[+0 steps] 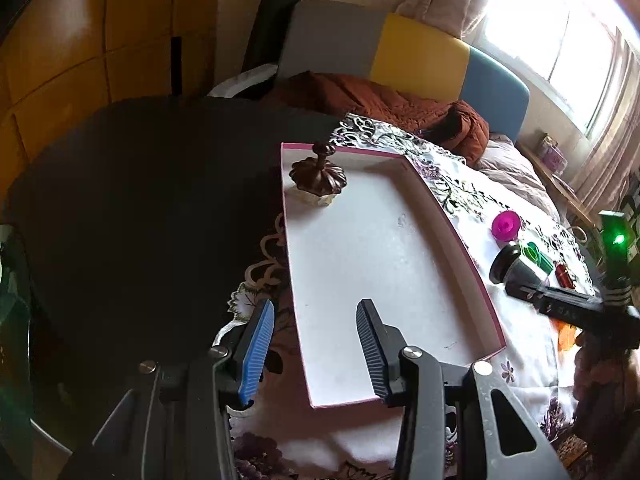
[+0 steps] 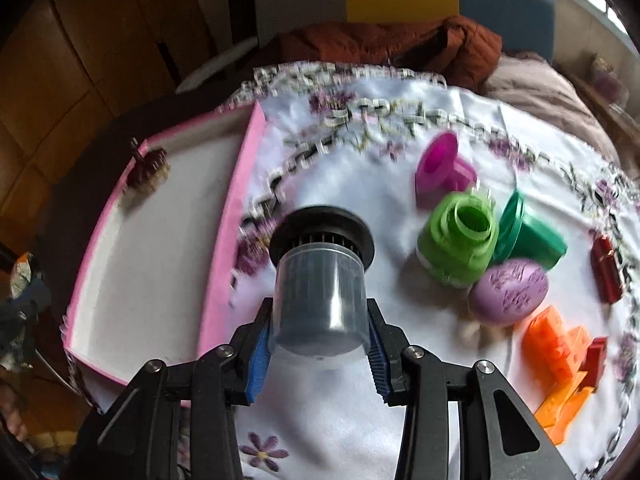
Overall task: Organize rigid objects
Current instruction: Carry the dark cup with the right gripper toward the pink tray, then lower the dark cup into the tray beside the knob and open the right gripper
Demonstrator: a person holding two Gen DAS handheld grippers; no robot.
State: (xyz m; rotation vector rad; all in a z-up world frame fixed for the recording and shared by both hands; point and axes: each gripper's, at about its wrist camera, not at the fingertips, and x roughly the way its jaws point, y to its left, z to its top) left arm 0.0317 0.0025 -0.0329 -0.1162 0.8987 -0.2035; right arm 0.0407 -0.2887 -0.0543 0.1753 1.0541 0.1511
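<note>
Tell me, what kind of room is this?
Probably a bedroom at home: a bed with a rust-brown quilt and padded headboard, a curtained window, and an embroidered tablecloth covering the work table.

Likely a bedroom: bed [image 1: 508, 160] (rumpled quilt [image 1: 384, 104]), curtained window [image 1: 560, 40], embroidered tablecloth [image 2: 360, 128].

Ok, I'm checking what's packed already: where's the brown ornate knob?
The brown ornate knob stands inside the pink-edged box, in its far left corner in the left wrist view, alone there and apart from the left gripper.
</note>
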